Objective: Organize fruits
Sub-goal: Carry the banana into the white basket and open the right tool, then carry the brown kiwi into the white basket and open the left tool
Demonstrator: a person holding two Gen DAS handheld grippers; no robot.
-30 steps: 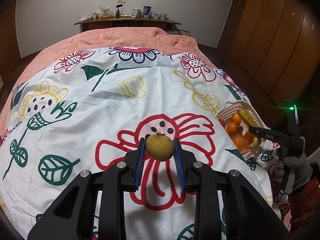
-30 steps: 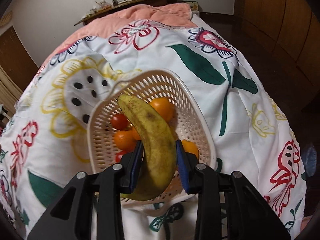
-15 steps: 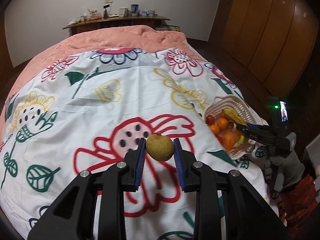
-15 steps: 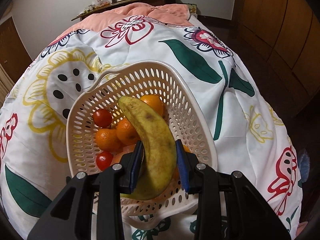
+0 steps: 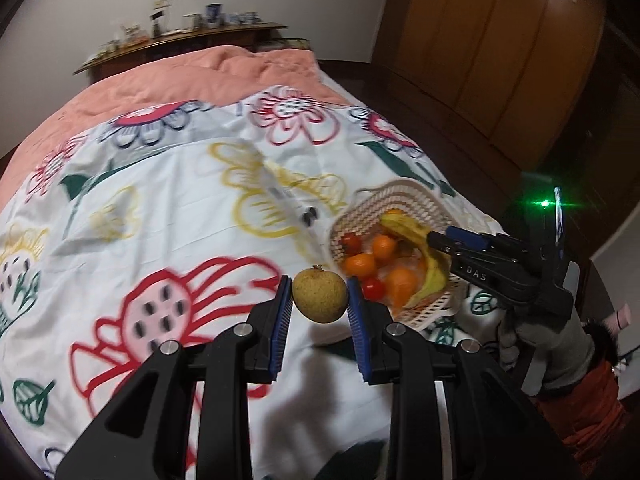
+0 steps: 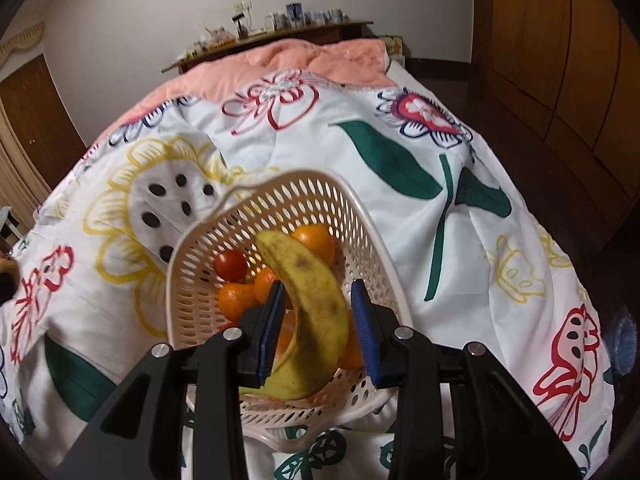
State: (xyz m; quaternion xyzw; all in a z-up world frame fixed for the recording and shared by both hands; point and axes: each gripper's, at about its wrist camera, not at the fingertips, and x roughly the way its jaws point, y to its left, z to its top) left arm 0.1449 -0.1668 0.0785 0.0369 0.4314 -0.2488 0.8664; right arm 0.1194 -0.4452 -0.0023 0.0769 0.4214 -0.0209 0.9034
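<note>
My left gripper [image 5: 319, 298] is shut on a round brownish-yellow pear [image 5: 319, 294], held above the flowered bedspread just left of the white lattice basket [image 5: 404, 196]. The basket holds oranges [image 5: 360, 264] and small tomatoes [image 5: 352, 242]. My right gripper [image 6: 318, 304] has its jaws spread slightly around a spotted yellow banana [image 6: 312, 292], which rests in the basket [image 6: 248, 216] on the oranges [image 6: 316, 238]; gaps show on both sides of the banana. In the left wrist view the right gripper [image 5: 440, 240] reaches into the basket from the right, at the banana [image 5: 412, 232].
The flowered white bedspread [image 5: 180, 208] covers the bed, with a pink blanket [image 5: 192, 76] at the far end. A wooden shelf with small items [image 5: 188, 36] stands behind it. Wooden wardrobe doors [image 5: 500, 48] line the right side. The bed edge drops off beside the basket.
My left gripper has carried the pear right, closer to the basket. My right gripper's jaws have opened around the banana, which now lies lower in the basket.
</note>
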